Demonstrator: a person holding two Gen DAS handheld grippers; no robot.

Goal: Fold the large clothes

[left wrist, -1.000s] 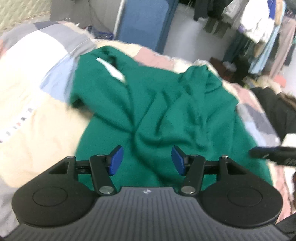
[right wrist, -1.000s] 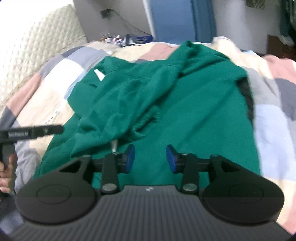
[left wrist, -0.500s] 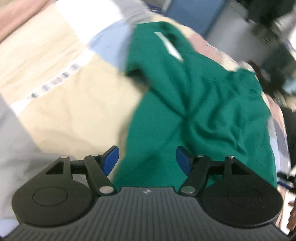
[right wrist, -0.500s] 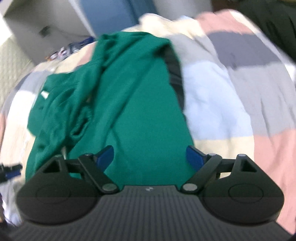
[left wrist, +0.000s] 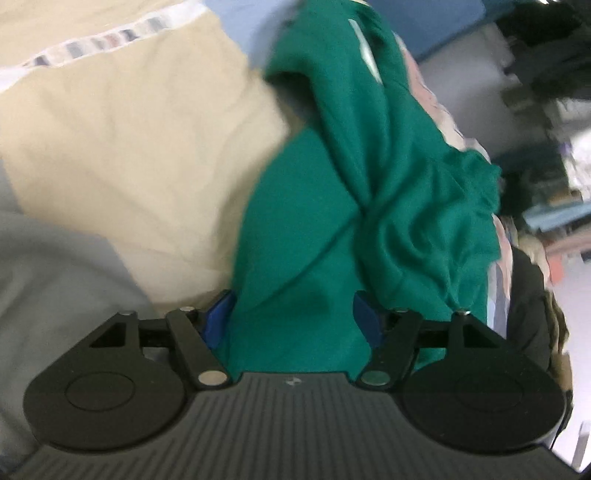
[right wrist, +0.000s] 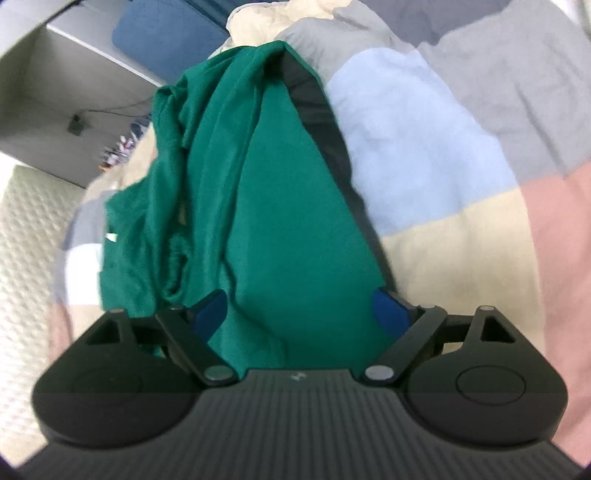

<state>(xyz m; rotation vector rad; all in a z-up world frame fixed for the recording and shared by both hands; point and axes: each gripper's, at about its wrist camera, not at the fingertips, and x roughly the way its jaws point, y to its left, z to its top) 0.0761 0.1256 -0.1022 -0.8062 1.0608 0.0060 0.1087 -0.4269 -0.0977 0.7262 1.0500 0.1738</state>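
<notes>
A large green garment (left wrist: 369, 206) lies crumpled on a patchwork bedspread (left wrist: 129, 129); a white label (left wrist: 364, 48) shows near its far end. My left gripper (left wrist: 291, 314) hangs low over the garment's near left edge. Its jaws are opening, with cloth under the gap, and the blue pads (left wrist: 218, 315) are clear of the cloth. In the right wrist view the green garment (right wrist: 266, 206) has a dark strip (right wrist: 321, 122) along its right side. My right gripper (right wrist: 299, 308) is open wide over the near right edge, and nothing is pinched.
The bedspread (right wrist: 424, 155) spreads in pale blue, grey, cream and pink patches right of the garment. A quilted headboard (right wrist: 29, 229) stands at the left and a blue panel (right wrist: 166, 33) behind the bed. A dark garment (left wrist: 528, 295) lies at the bed's right edge.
Both grippers have dropped closer to the garment and moved apart toward its near corners, each rolling outward. Both sets of jaws have widened, the right one markedly.
</notes>
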